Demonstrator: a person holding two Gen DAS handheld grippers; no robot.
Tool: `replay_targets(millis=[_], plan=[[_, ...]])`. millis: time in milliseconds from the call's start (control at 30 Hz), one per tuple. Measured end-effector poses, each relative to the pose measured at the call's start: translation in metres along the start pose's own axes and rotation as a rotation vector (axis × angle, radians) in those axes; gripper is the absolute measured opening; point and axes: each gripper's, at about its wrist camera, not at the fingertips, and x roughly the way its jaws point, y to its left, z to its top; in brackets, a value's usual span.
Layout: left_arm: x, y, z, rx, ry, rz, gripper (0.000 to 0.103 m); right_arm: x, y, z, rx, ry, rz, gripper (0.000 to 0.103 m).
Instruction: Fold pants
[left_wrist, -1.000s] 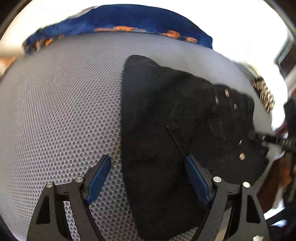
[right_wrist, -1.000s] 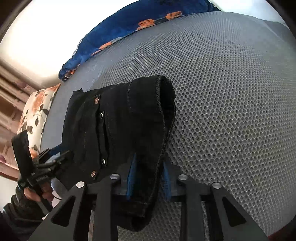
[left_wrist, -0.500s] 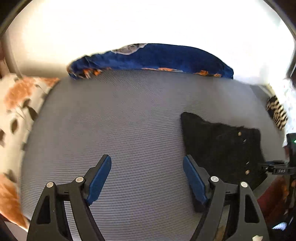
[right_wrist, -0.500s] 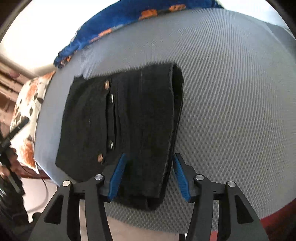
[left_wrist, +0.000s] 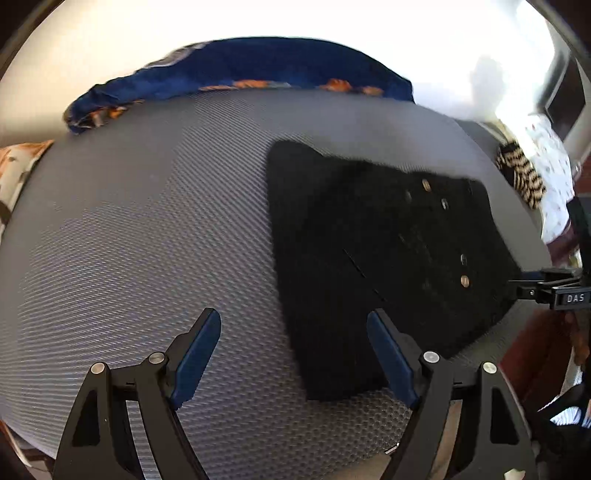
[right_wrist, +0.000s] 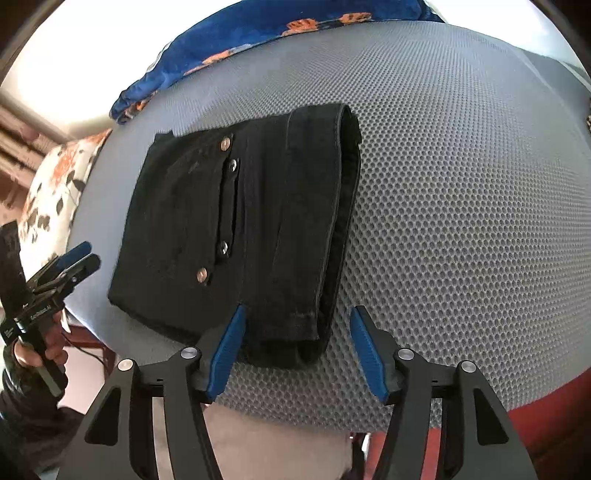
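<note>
Black denim pants (right_wrist: 236, 236), folded into a thick rectangular bundle with copper rivets showing, lie flat on the grey honeycomb-mesh mattress (right_wrist: 461, 192). The right gripper (right_wrist: 295, 350) hangs spread wide at the bundle's near layered corner, gripping nothing. The left gripper (left_wrist: 293, 354) is also spread wide and empty over the bundle's edge, below a rumpled blue floral blanket (left_wrist: 258, 62).

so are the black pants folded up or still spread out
Folded. The black pants lie as a compact stacked rectangle on the grey mesh surface, layered edges showing at the near end. Both tongs, left and right, are open, holding nothing.
</note>
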Motion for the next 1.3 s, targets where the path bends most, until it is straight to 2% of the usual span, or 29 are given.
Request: replay_targets(millis=[67,167,267,533,600,767,867,1000,1133,1233,1300], plan=[[0.01,-0.007,-0.006,0.031,0.023,0.016,0.078,0.005,0.0,-0.006,-0.011,0.012,-0.011,0.063],[0.021,-0.011,-0.012,0.049,0.038,0.038,0.078,0.006,-0.008,-0.007,0.02,-0.014,0.019,0.065],[0.025,-0.006,-0.012,0.022,0.04,0.02,0.081,0.012,-0.013,-0.006,0.03,0.002,0.024,0.069],[0.029,0.008,-0.011,-0.072,0.049,-0.05,0.081,0.011,-0.01,0.0,0.005,0.014,0.017,0.069],[0.026,0.012,-0.009,-0.088,0.038,-0.059,0.078,0.01,-0.009,0.001,-0.005,0.013,0.013,0.069],[0.014,0.028,0.0,-0.153,-0.017,-0.107,0.078,0.001,-0.007,0.006,-0.024,-0.003,0.028,0.069],[0.013,0.038,0.01,-0.22,-0.029,-0.148,0.078,-0.012,-0.013,0.012,-0.008,-0.041,0.08,0.069],[0.023,0.04,0.025,-0.255,-0.017,-0.188,0.076,-0.017,-0.032,0.027,0.064,-0.087,0.154,0.069],[0.039,0.033,0.035,-0.245,0.009,-0.201,0.075,-0.004,-0.047,0.041,0.116,-0.091,0.22,0.069],[0.048,0.032,0.032,-0.243,0.03,-0.202,0.071,0.011,-0.056,0.047,0.154,-0.083,0.266,0.069],[0.054,0.032,0.03,-0.244,0.042,-0.201,0.064,0.022,-0.06,0.047,0.167,-0.073,0.273,0.068]])
